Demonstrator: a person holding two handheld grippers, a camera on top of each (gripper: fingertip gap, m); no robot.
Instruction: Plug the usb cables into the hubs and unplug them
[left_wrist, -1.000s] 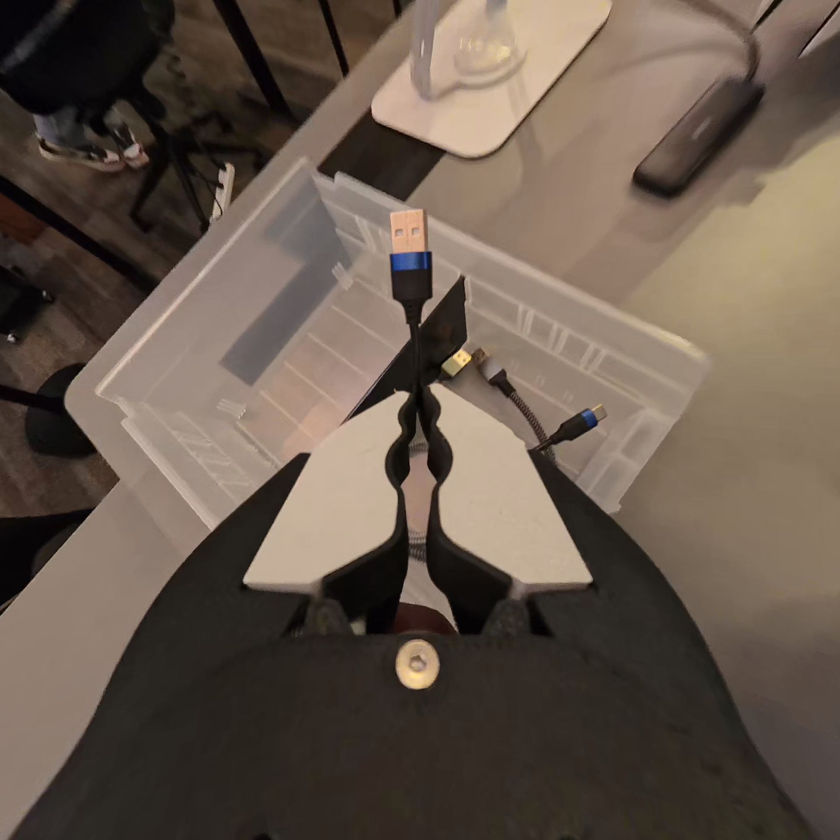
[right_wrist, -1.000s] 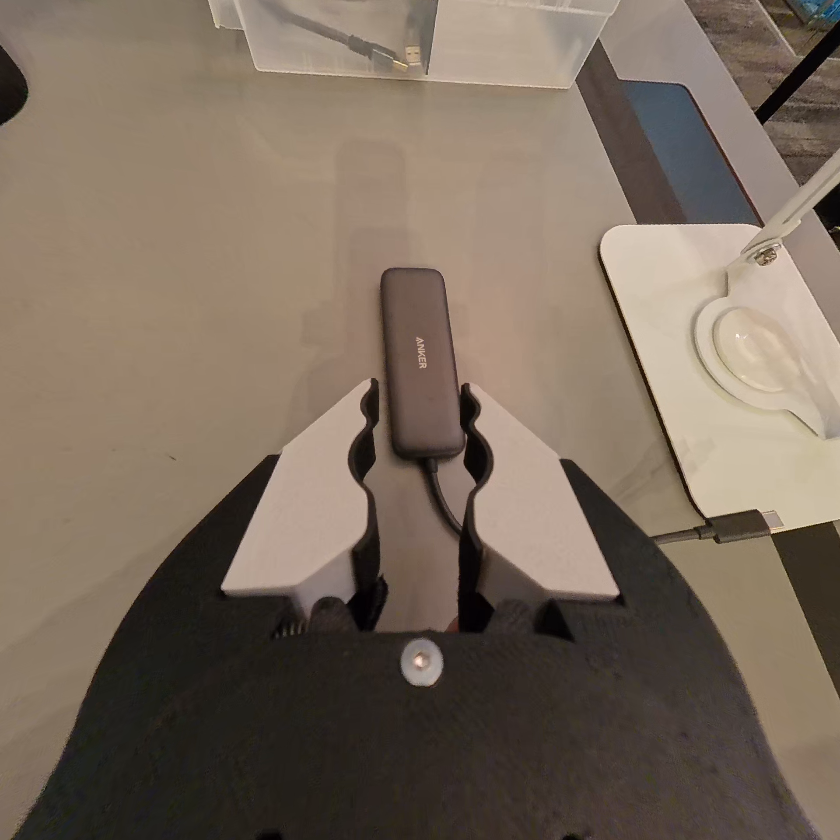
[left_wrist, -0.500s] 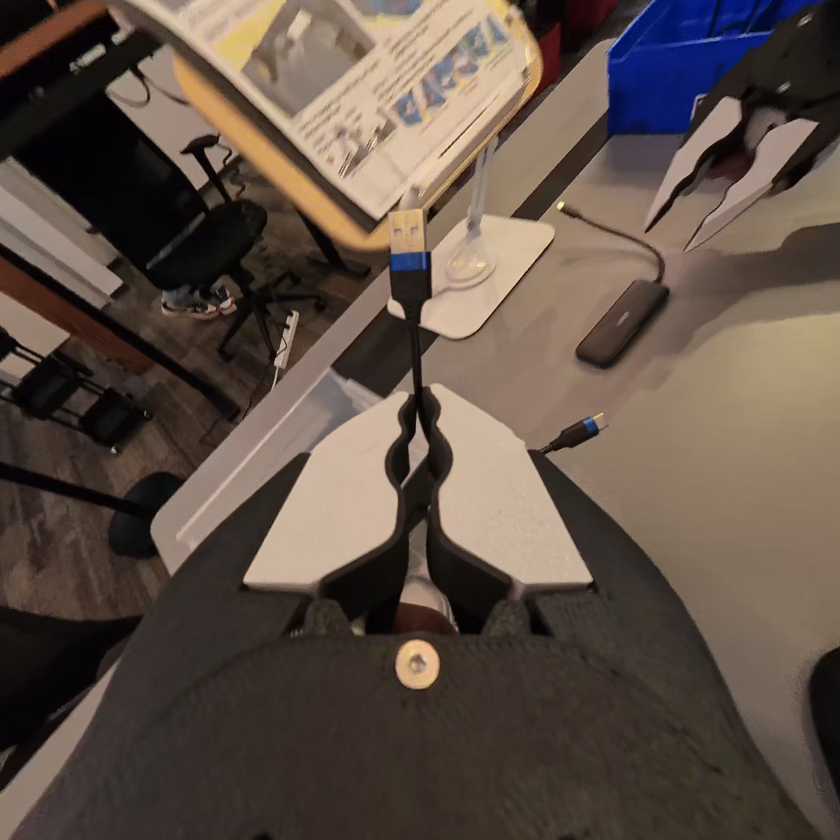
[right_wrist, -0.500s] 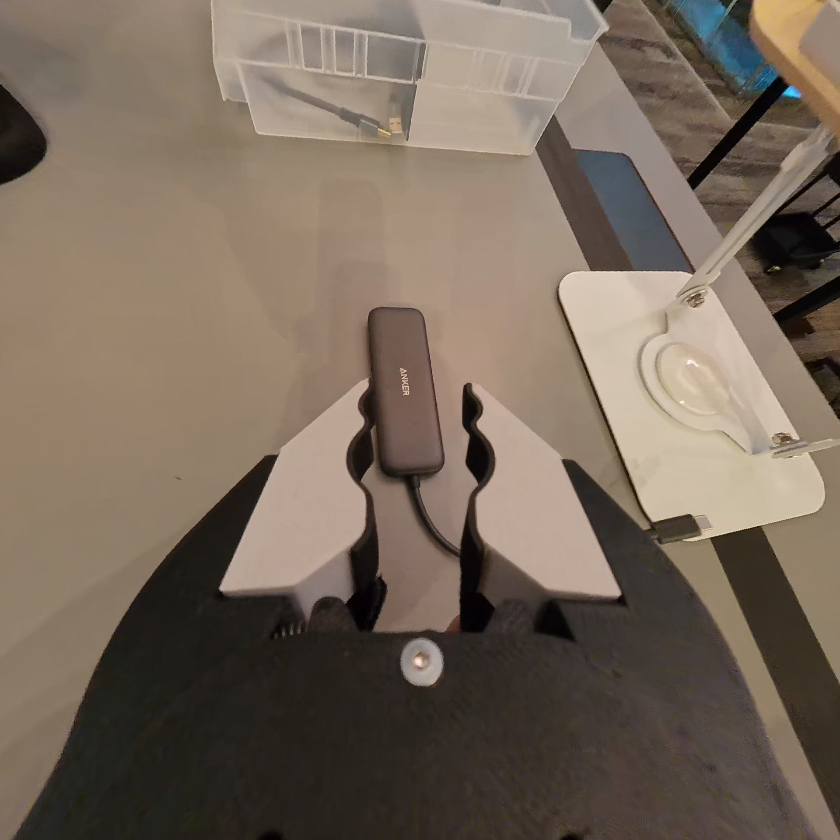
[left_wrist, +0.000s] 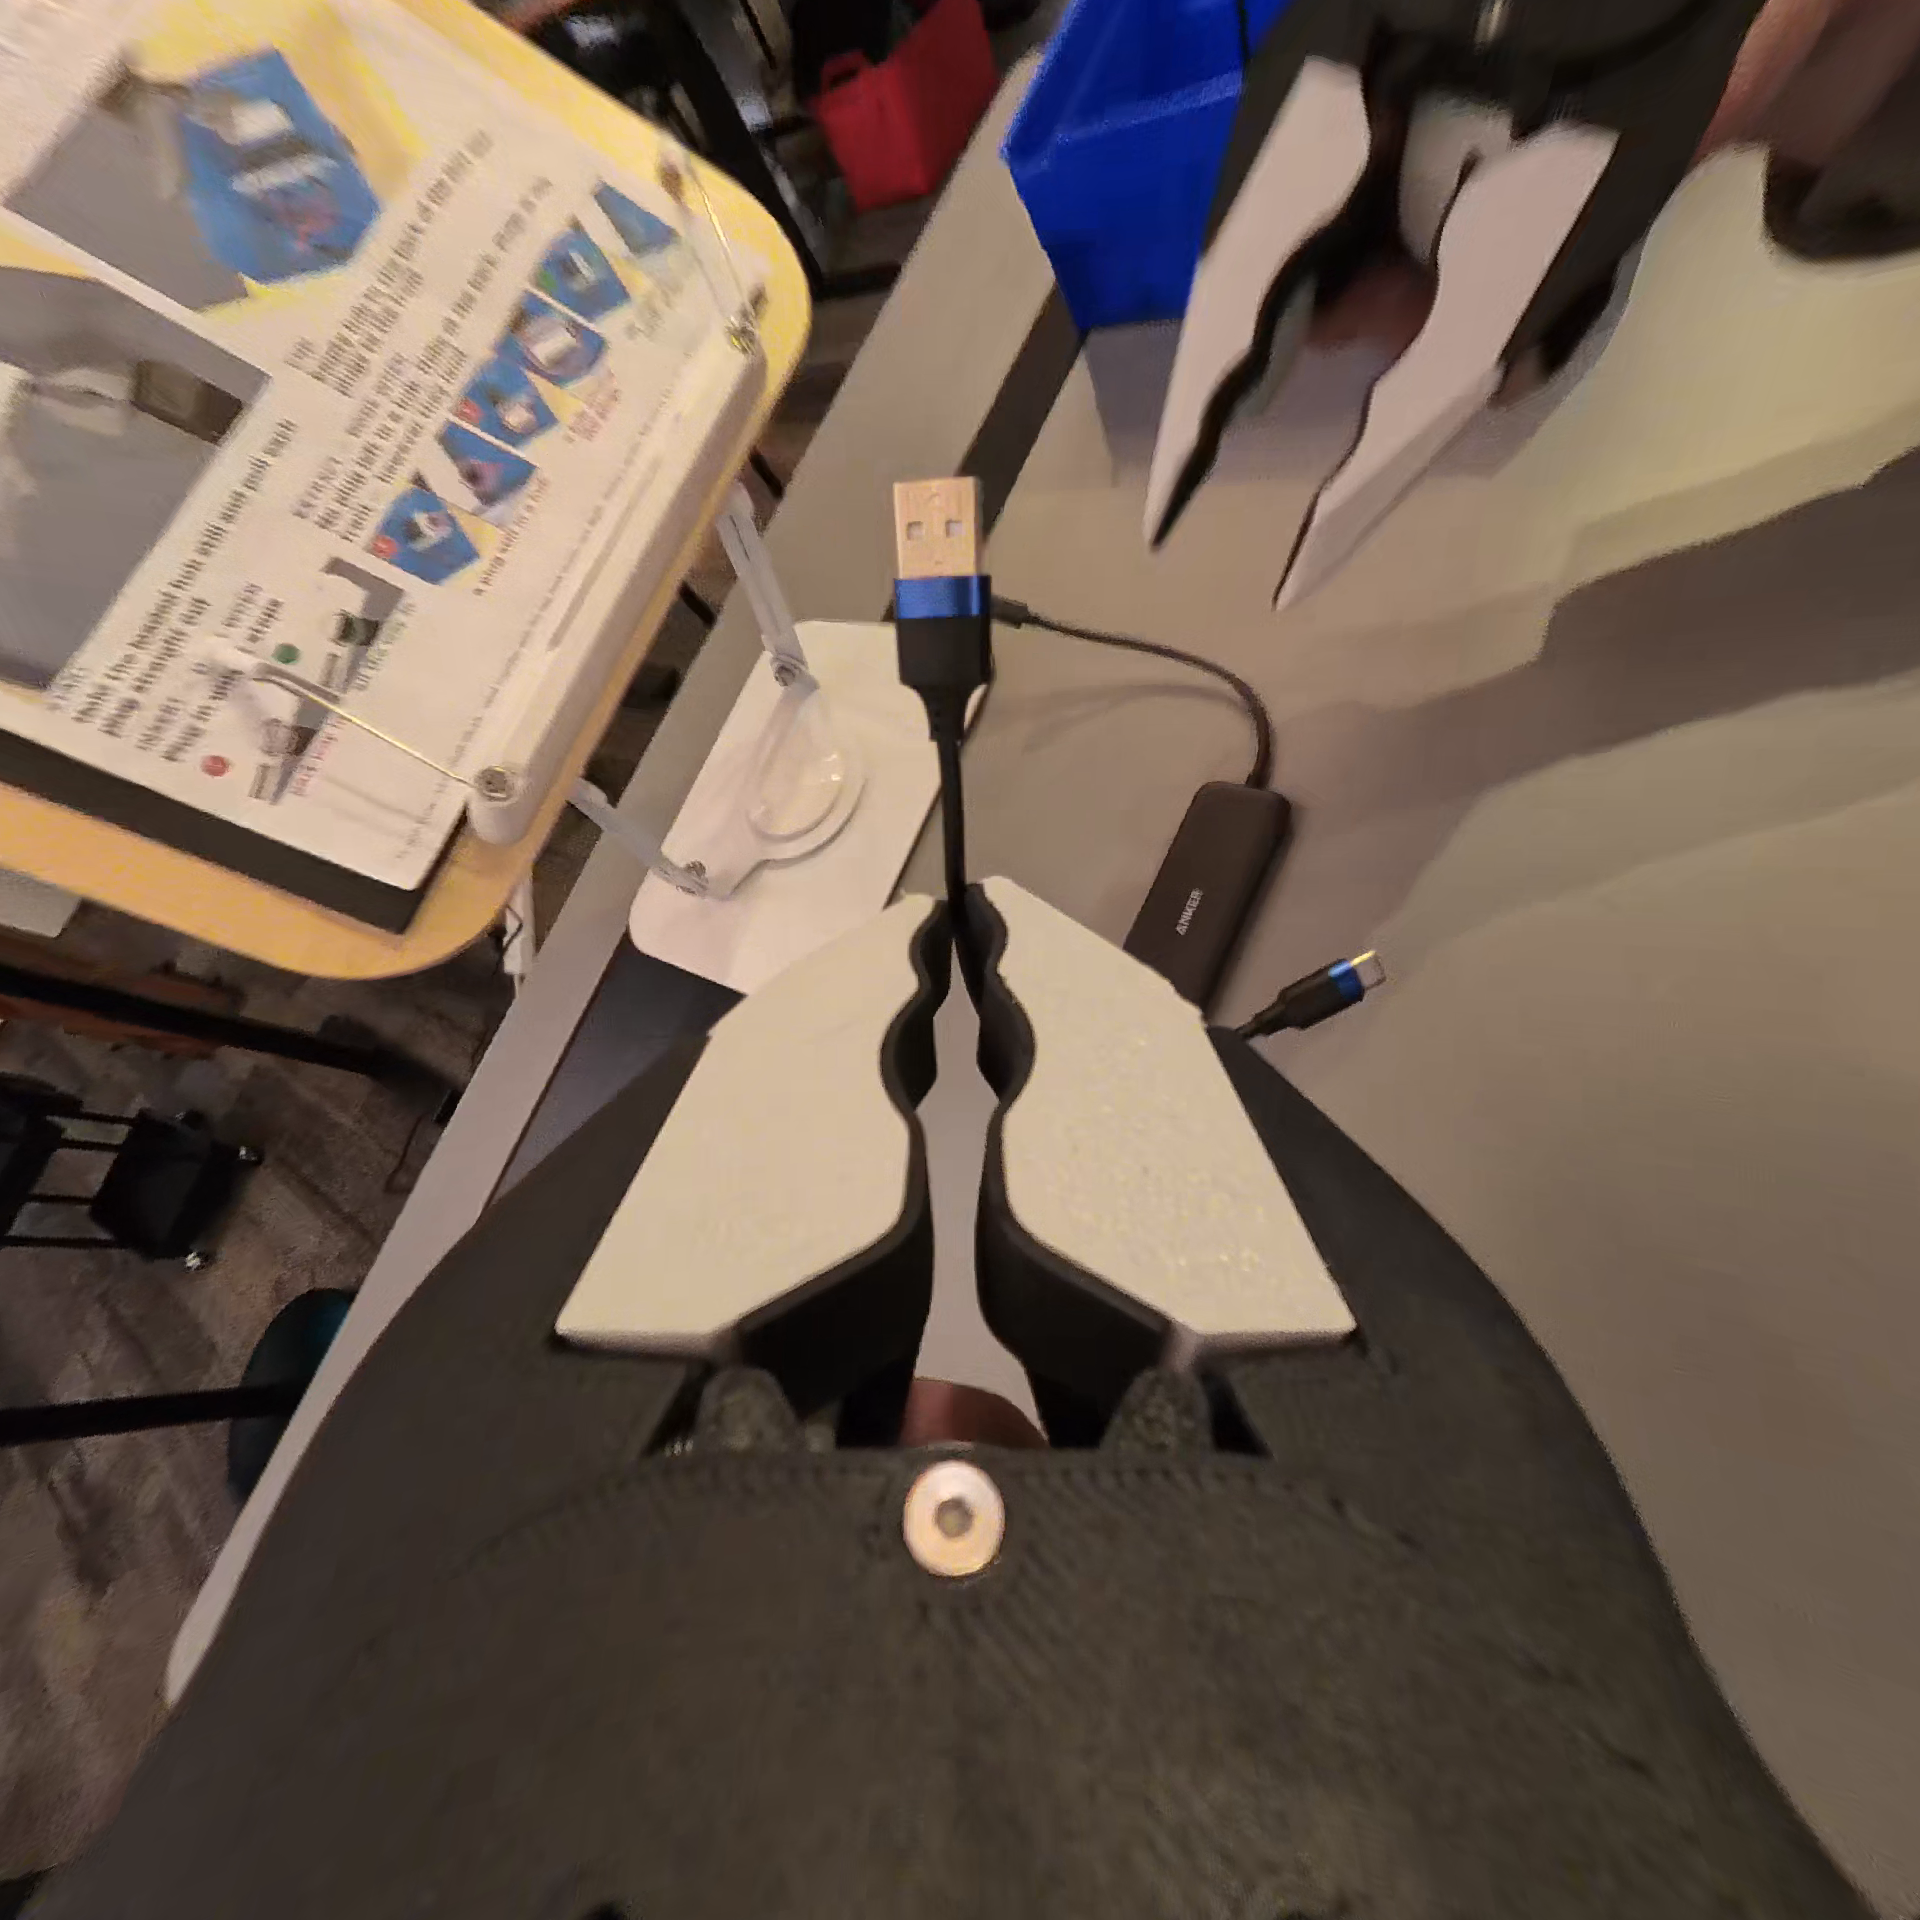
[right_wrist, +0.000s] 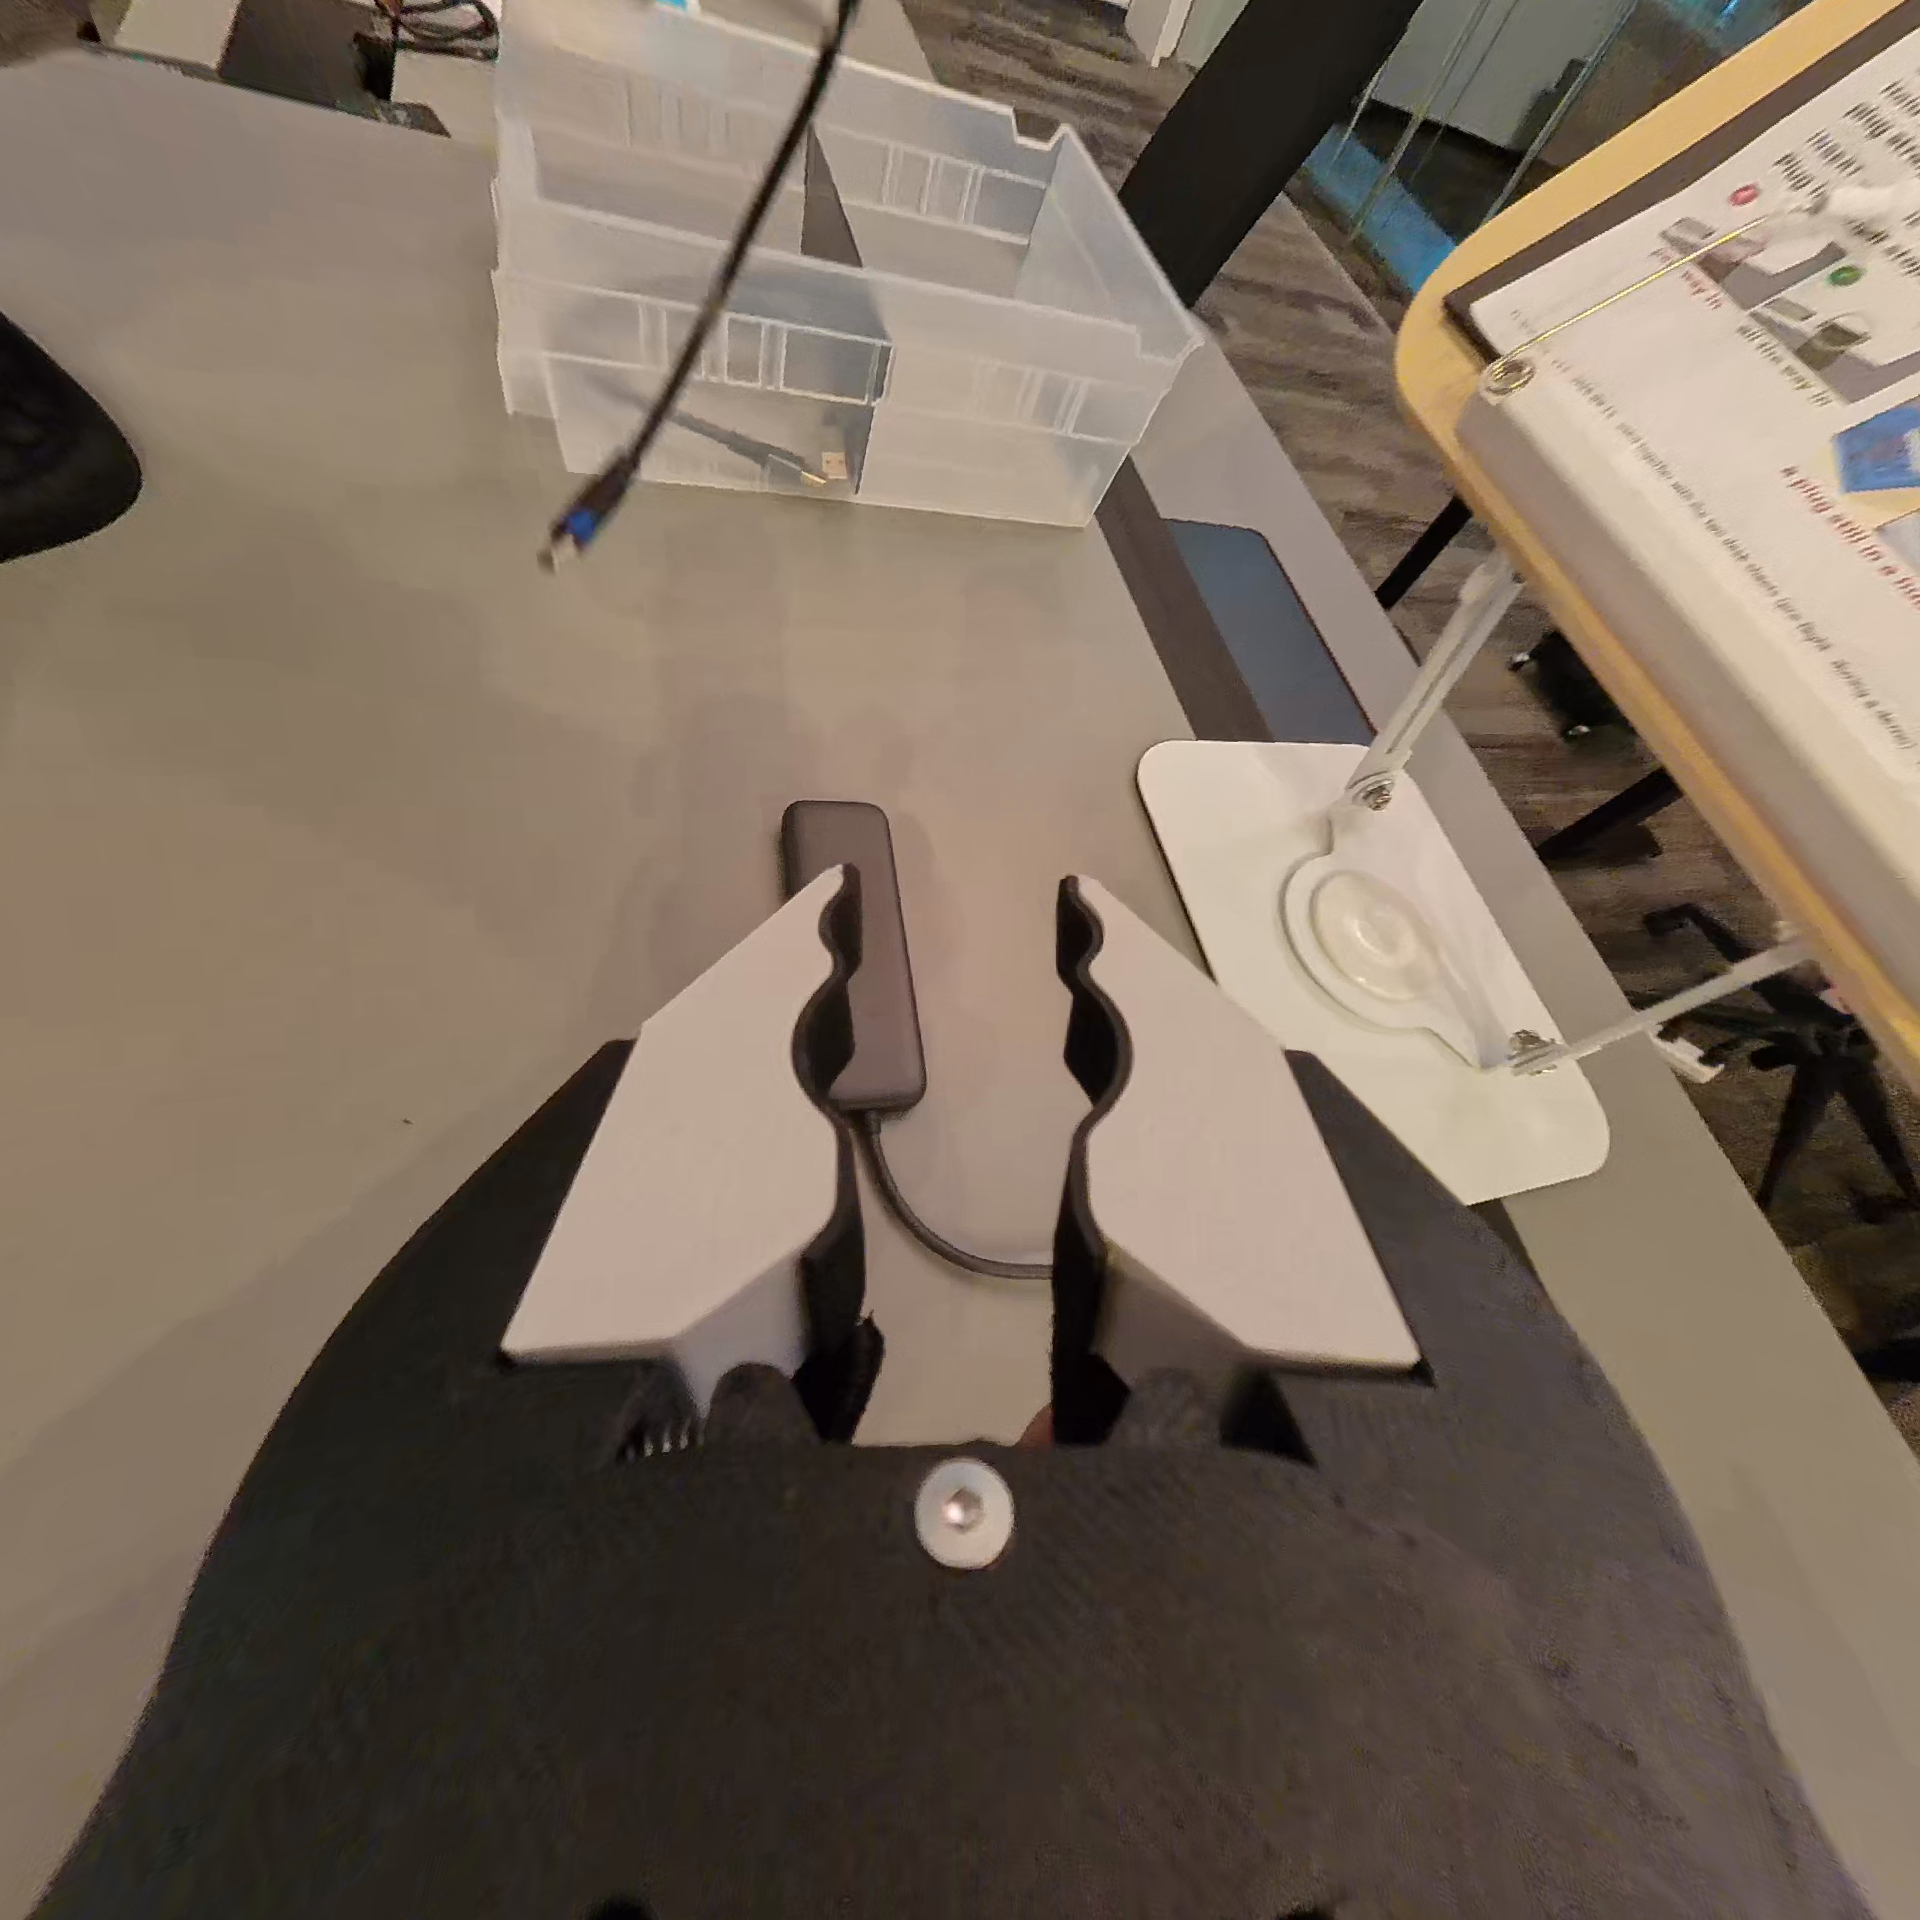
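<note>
Left gripper (left_wrist: 961, 914) jaws clamp the black USB cable (left_wrist: 954, 800); its blue-collared plug (left_wrist: 938, 551) stands upright. Right gripper (right_wrist: 956, 894) jaws wide above the dark hub (right_wrist: 868, 966) on the surface (right_wrist: 416, 831).

Office or lab: grey desk (right_wrist: 416, 779), instruction sheet stand (left_wrist: 312, 468), storage bins (right_wrist: 935, 343).

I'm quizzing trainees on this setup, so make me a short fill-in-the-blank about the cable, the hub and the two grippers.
1. The left gripper is shut on the ____.
2. The right gripper has its jaws ____.
3. The hub lies flat on the ____.
4. The collar behind the plug is ____.

Missing: cable; open; table; blue
</note>
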